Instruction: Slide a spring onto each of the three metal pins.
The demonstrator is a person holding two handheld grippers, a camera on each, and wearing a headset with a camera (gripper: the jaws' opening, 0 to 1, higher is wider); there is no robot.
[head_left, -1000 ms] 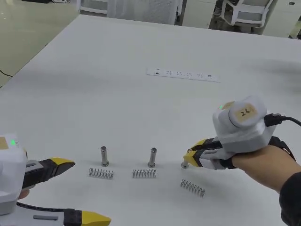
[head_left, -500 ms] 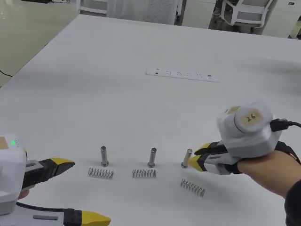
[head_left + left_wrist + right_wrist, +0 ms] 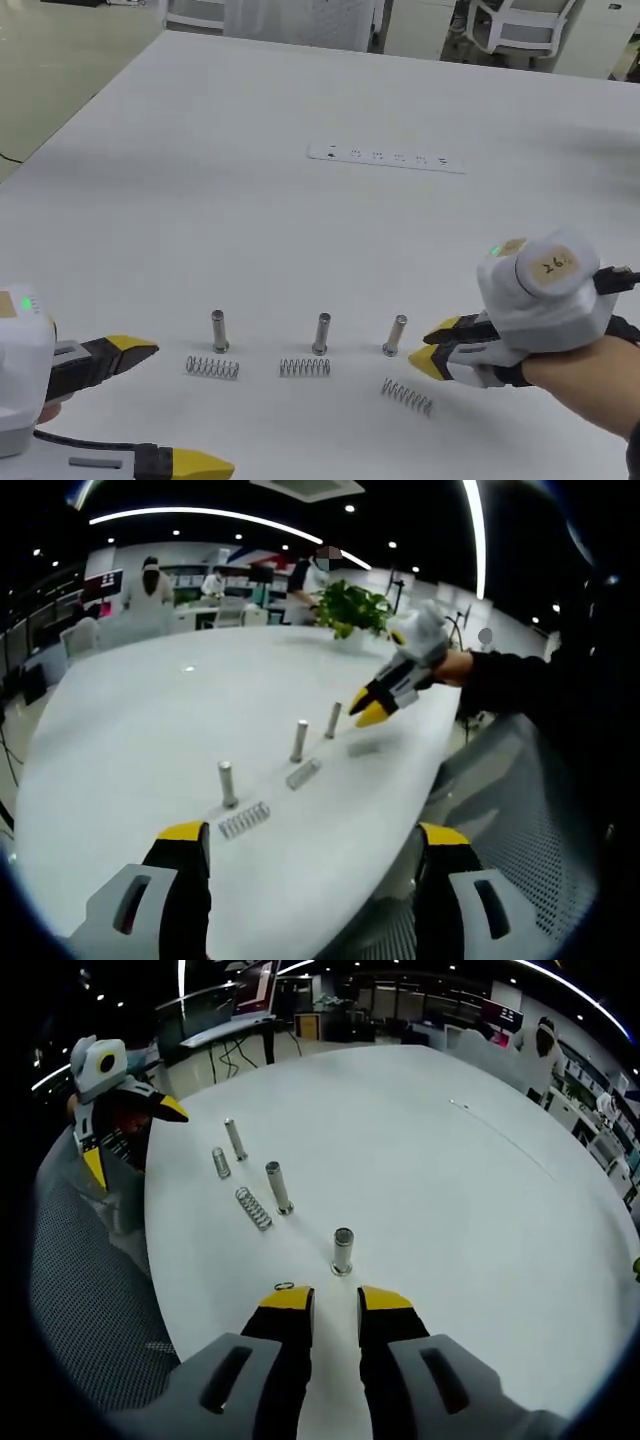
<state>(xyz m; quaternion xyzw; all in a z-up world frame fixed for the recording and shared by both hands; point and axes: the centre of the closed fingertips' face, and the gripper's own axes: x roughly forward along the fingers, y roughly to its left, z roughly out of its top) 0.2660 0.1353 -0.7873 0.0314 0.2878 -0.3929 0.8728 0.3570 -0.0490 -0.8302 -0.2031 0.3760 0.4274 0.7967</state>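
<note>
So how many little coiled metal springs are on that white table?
3, lying flat, none seemingly hidden: left spring, middle spring, right spring nearest the right gripper.

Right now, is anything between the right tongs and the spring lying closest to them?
Nothing visible does. The right tongs are beside the right-hand pin, and the closest spring lies flat on the table just nearer the person, with bare surface between them.

Three upright pins (image 3: 299, 740), springs (image 3: 245, 820) alongside, right gripper (image 3: 371, 710) beyond.
</note>
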